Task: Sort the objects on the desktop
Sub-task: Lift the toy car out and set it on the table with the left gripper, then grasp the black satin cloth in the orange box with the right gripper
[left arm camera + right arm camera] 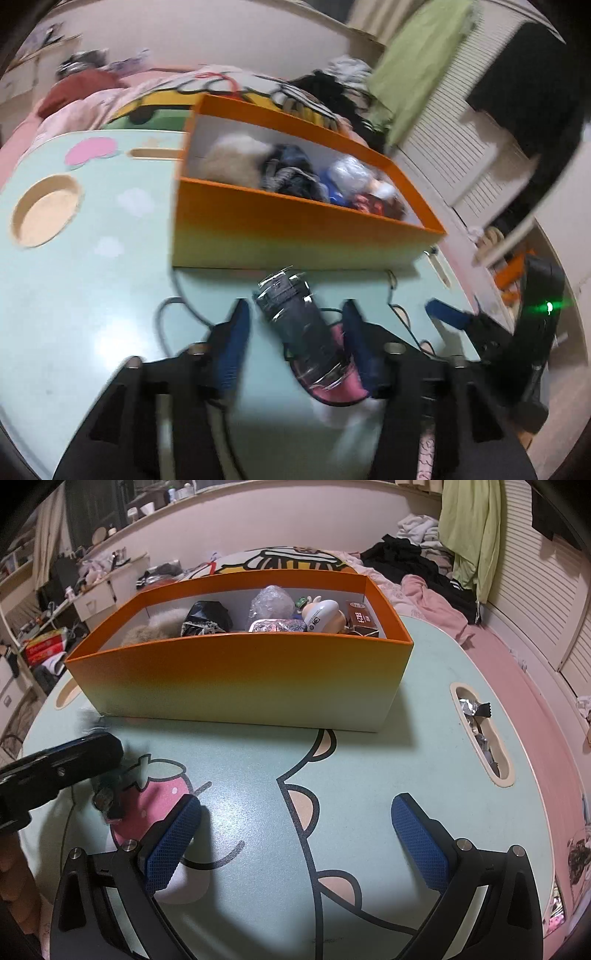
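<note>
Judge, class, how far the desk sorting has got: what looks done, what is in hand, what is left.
Done: the orange box already holds several items. In hand: a dark foil packet lies between the left gripper fingers, which look spread off it; the grip is unclear in the blur. The right gripper is open and empty. Left: wrappers in the table slot, if they count.
</note>
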A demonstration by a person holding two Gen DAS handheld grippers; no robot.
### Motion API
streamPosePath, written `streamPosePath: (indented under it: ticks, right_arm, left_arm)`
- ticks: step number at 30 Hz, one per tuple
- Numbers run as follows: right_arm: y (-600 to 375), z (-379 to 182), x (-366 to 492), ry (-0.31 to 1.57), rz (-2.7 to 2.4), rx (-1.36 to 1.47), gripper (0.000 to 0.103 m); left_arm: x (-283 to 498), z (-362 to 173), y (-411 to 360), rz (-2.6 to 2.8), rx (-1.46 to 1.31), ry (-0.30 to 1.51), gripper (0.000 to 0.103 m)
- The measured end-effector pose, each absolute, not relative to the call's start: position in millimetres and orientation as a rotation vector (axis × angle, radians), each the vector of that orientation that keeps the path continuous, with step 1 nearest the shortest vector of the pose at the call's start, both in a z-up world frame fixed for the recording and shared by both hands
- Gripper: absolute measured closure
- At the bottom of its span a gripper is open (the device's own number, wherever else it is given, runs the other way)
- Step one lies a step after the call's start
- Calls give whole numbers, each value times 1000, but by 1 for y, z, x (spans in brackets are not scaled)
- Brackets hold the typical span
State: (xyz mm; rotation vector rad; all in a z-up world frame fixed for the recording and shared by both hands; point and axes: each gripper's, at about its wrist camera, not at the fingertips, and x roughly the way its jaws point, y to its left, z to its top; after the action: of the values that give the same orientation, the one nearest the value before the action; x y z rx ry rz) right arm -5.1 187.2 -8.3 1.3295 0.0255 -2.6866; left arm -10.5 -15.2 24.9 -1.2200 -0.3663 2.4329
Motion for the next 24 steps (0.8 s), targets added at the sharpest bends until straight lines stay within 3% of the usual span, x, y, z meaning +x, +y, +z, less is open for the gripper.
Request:
streamPosePath:
  ticks: [1,3,8,10,11,14,22,24]
  right_arm:
    - [187,-8,-5,25,-2686,1330,0]
    - [187,-8,-5,27,-2687,1330,0]
    - [187,-8,-5,27,-2687,1330,0]
    - [186,-8,-4,34,-2689,1330,0]
    - [185,-9,-5,36,-2690,1329,0]
    - [186,-9,-8,27,-2689,1333,0]
    - [185,-6,-5,5,-2671,1302,1]
    - [187,1,0,-37,-2659,1232,11]
  left_arm:
    - [-7,29,-19,2452,-1187,-364,42]
    - [4,37,-19,2494,-1142,-271,24]
    - [35,20,1,2479,-1207,102,22]
    - [42,6,13,2558,-1160,285,16]
    - [43,5,15,2556,-1164,267,7]
    - [37,7,14,2574,-1215,260,1]
    - [37,8,8,2638,-1226,216,1]
    - [39,3,8,2637,-1223,209,1]
